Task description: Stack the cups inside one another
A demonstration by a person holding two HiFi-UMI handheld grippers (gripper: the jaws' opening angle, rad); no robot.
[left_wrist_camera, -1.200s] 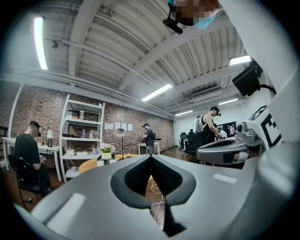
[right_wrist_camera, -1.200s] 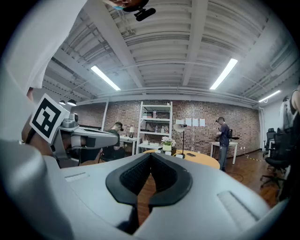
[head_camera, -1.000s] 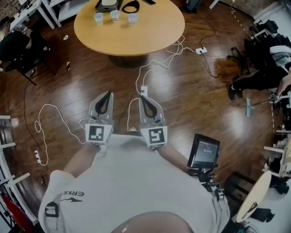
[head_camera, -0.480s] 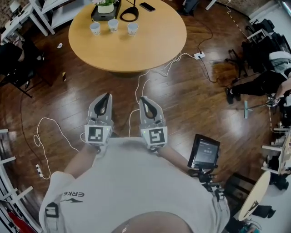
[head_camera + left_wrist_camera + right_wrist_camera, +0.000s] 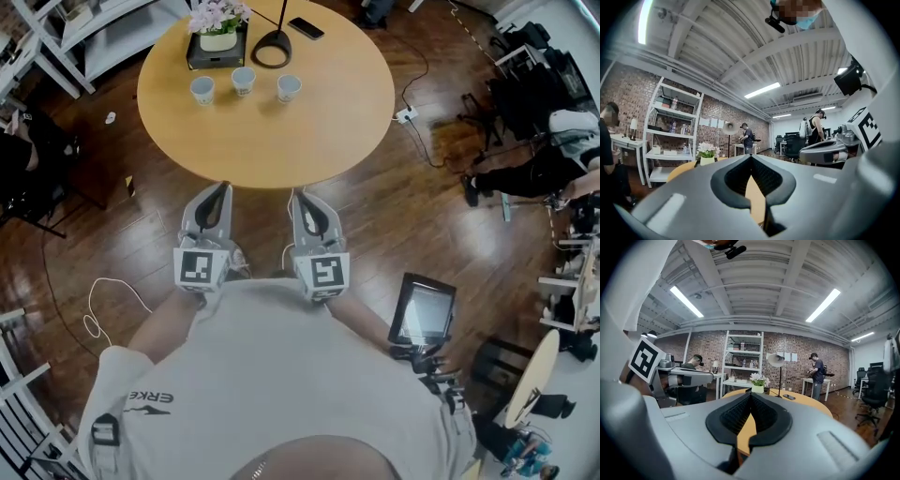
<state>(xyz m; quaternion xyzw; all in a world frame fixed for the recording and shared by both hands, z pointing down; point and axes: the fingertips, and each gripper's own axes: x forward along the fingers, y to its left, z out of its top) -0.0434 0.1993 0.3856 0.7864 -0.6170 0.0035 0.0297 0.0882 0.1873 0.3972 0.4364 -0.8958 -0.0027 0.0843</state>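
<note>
Left tongs [image 5: 222, 188] and right tongs [image 5: 299, 196] brought up to the counter [image 5: 319, 131] edge | both pressed together, empty | three cups [image 5: 243, 81] apart in a row on far side | judged light, thin, crushable: to be gripped gently by the wall near the rim

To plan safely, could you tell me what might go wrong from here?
The three small white paper cups stand near each other; reaching one may topple its neighbour. The black lamp base and white flower pot sit just behind them. The left gripper and right gripper are shut and must open first.
</note>
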